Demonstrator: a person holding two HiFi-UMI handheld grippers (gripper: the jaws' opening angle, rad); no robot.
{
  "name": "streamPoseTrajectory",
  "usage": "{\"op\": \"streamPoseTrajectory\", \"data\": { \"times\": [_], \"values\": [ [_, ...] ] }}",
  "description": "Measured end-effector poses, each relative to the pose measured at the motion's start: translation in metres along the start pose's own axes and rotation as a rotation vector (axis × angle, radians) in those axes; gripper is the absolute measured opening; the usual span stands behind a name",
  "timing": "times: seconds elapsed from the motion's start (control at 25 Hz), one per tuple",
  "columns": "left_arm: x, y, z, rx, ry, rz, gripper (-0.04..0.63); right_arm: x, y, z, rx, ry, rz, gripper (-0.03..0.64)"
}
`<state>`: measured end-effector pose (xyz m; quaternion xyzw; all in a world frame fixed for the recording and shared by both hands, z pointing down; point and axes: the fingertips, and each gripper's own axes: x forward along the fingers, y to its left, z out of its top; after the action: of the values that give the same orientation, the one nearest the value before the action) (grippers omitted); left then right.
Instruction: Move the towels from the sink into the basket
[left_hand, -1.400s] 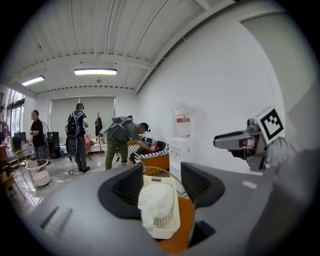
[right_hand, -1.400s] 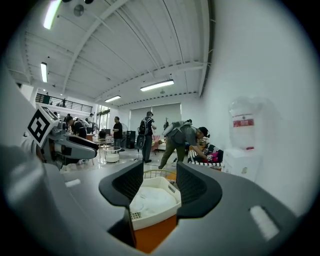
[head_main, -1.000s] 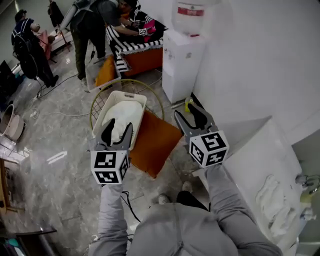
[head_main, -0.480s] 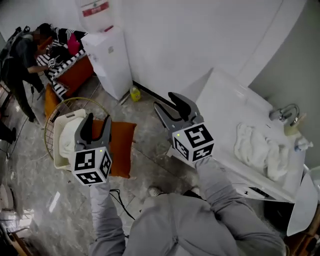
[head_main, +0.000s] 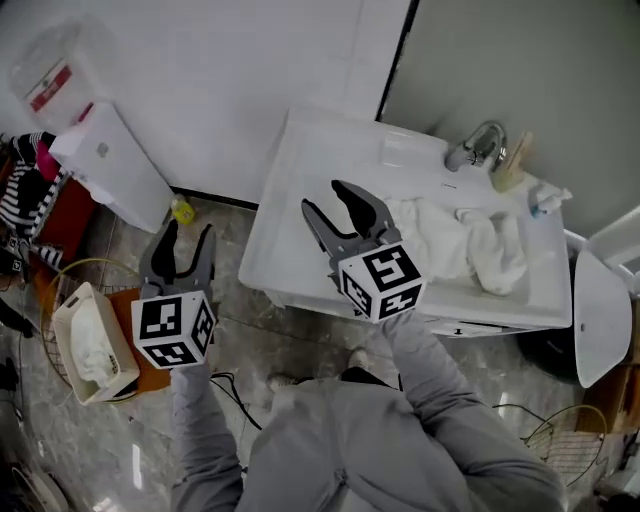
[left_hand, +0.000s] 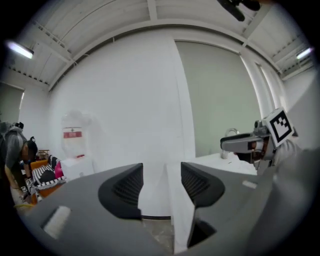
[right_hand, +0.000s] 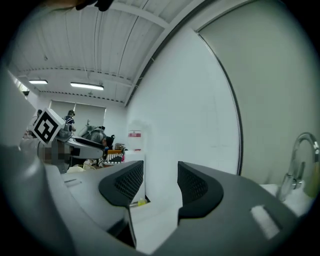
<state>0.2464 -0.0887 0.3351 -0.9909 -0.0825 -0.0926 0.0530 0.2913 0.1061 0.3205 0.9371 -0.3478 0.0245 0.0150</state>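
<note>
The left half of the white rectangular sink (head_main: 300, 180) lies open from above; a chrome faucet (head_main: 480, 146) and small bottles (head_main: 512, 166) crowd its back rim. The grey marble floor (head_main: 235, 320) between sink and white water dispenser (head_main: 110, 165) is passable, save a yellow bottle (head_main: 181, 210)

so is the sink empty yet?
Not empty: white towels lie crumpled in the sink, just below the faucet.

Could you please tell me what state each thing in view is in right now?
left tongs: open, nothing between them.
right tongs: open, nothing between them.
towels: crumpled, lying in the sink.
basket: upright on the floor, one white cloth already inside.
</note>
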Motion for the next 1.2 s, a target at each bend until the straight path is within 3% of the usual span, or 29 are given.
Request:
{"op": "streamPoseTrajectory", "data": {
  "times": [0.36,0.6,0.92,1.2],
  "values": [
    [0.084,-0.172,0.014,0.035,0.015,-0.180,0.273,-0.112,-0.156,-0.042,0.042,0.063,-0.184,0.206],
    [0.123,-0.275,0.005,0.058,0.069,-0.288,0.273,-0.172,-0.234,-0.072,0.084,0.113,-0.279,0.206],
    [0.159,-0.362,-0.016,0.128,0.165,-0.449,0.273,-0.228,-0.293,-0.123,0.141,0.231,-0.393,0.206],
    [0.193,-0.416,-0.060,0.246,0.282,-0.610,0.290,-0.243,-0.315,-0.194,0.142,0.454,-0.380,0.233]
  ]
}}
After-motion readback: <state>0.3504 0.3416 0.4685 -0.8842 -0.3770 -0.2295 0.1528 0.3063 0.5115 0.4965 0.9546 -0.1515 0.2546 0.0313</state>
